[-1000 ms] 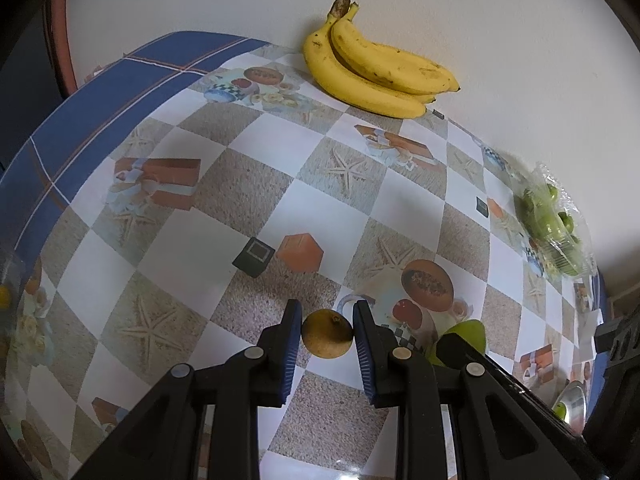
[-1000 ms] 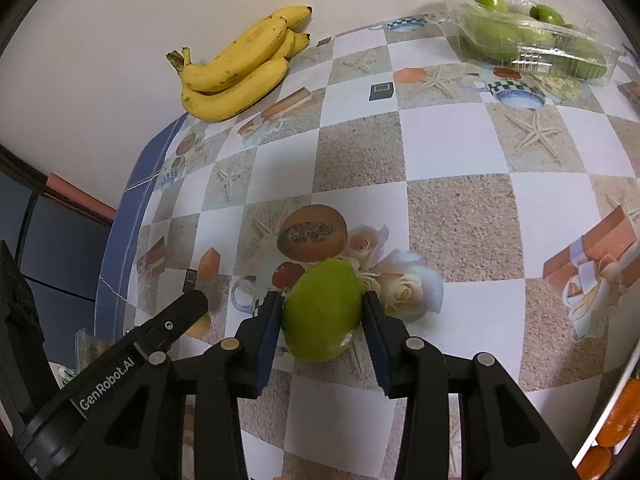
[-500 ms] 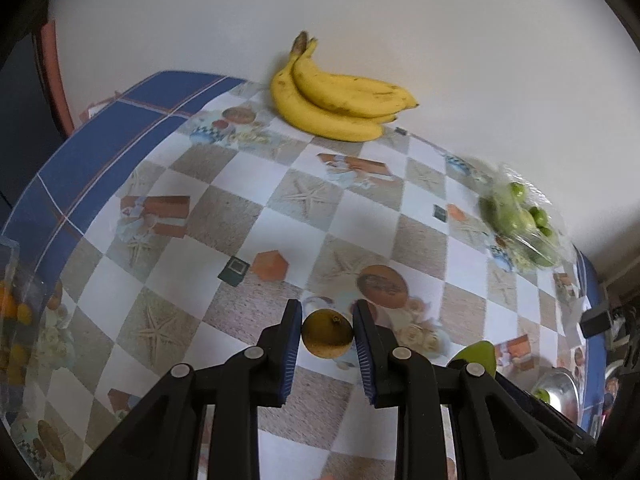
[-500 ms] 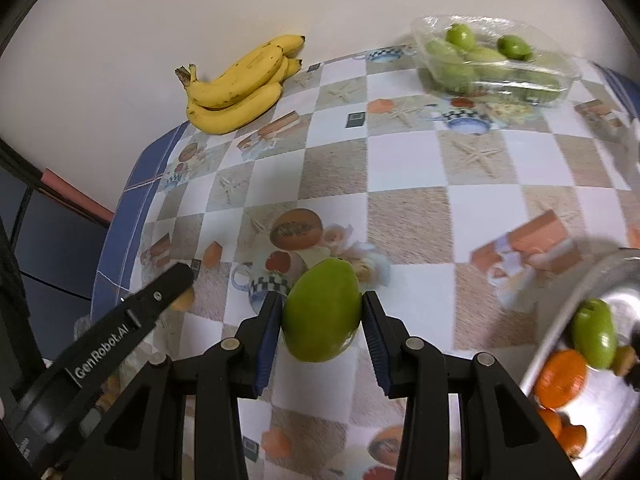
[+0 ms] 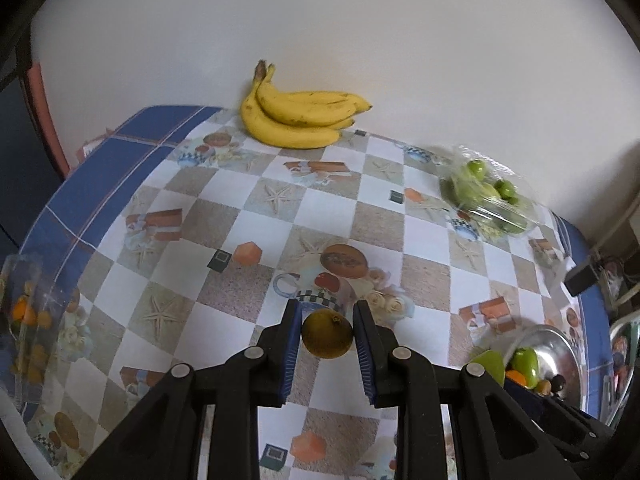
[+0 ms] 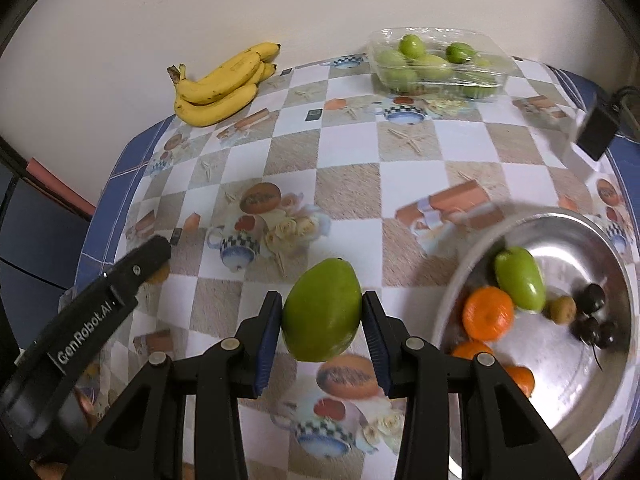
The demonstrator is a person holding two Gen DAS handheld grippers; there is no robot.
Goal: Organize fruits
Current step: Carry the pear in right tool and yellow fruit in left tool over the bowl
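Observation:
My left gripper is shut on a small round brown-yellow fruit and holds it above the checked tablecloth. My right gripper is shut on a large green mango, held above the table just left of a metal bowl. The bowl holds a green fruit, oranges, a small brown fruit and dark round fruits. The bowl also shows in the left wrist view, with the mango beside it.
A bunch of bananas lies at the back by the wall, also in the right wrist view. A clear plastic box of green fruit sits at the back right. A clear bag with small oranges lies at the left edge.
Both grippers have risen and pulled back from the table with their fruits. The right gripper has moved right, bringing the metal bowl well into view.

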